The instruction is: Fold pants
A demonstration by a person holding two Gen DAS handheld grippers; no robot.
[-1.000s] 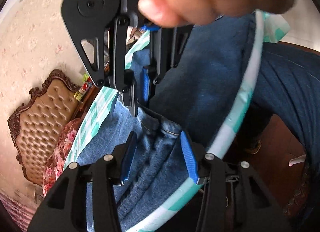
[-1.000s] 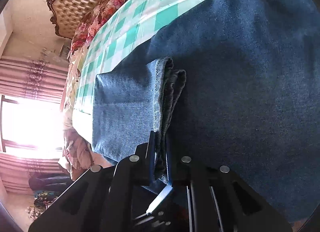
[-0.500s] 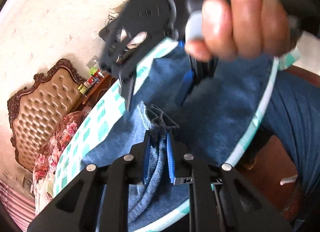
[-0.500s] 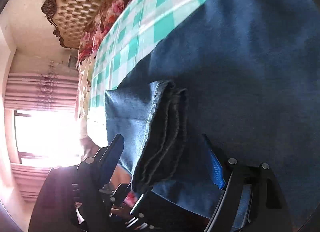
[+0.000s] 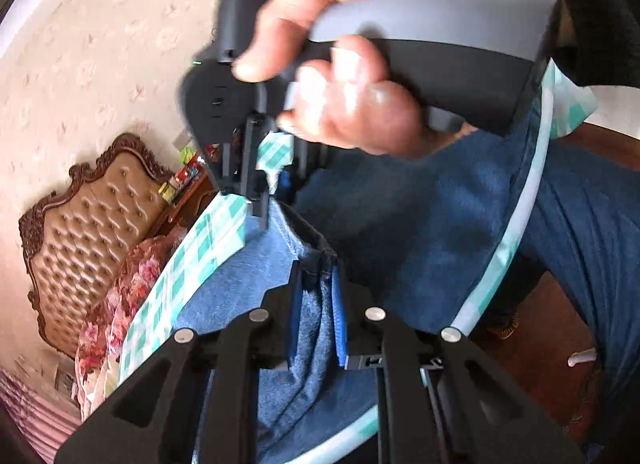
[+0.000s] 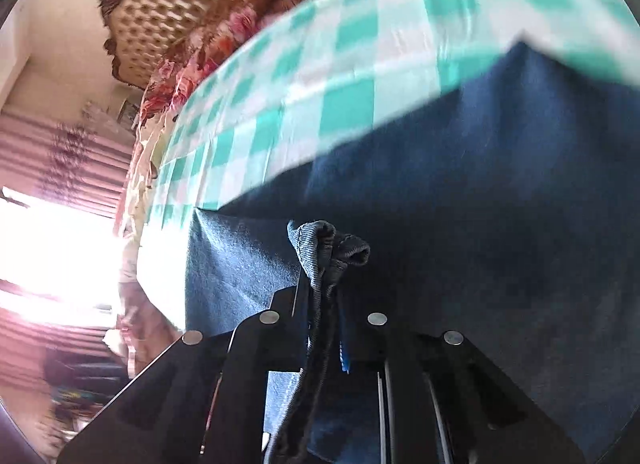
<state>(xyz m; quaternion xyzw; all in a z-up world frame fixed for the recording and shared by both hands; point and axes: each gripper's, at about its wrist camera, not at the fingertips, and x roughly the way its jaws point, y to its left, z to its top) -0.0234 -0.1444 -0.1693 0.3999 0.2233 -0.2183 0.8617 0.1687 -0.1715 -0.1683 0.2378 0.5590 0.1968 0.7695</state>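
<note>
Blue denim pants (image 5: 420, 224) lie on a table with a green-and-white checked cloth (image 5: 208, 240). My left gripper (image 5: 316, 284) is shut on a bunched edge of the pants near the table's edge. My right gripper (image 6: 324, 288) is shut on the folded hem of the pants (image 6: 332, 244) and lifts it above the flat denim (image 6: 480, 192). The right gripper, held in a hand (image 5: 352, 104), shows above the pants in the left wrist view (image 5: 256, 200).
A tufted brown headboard (image 5: 88, 216) and floral bedding (image 5: 120, 296) lie beyond the table. A bright window with pink curtains (image 6: 52, 248) is at the left. The person's leg in blue trousers (image 5: 592, 232) stands by the table's rim (image 5: 516, 232).
My left gripper closed on the pants' edge a second ago and still holds it. My right gripper opened, then shut again on the hem and lifted it; both views have swung.
</note>
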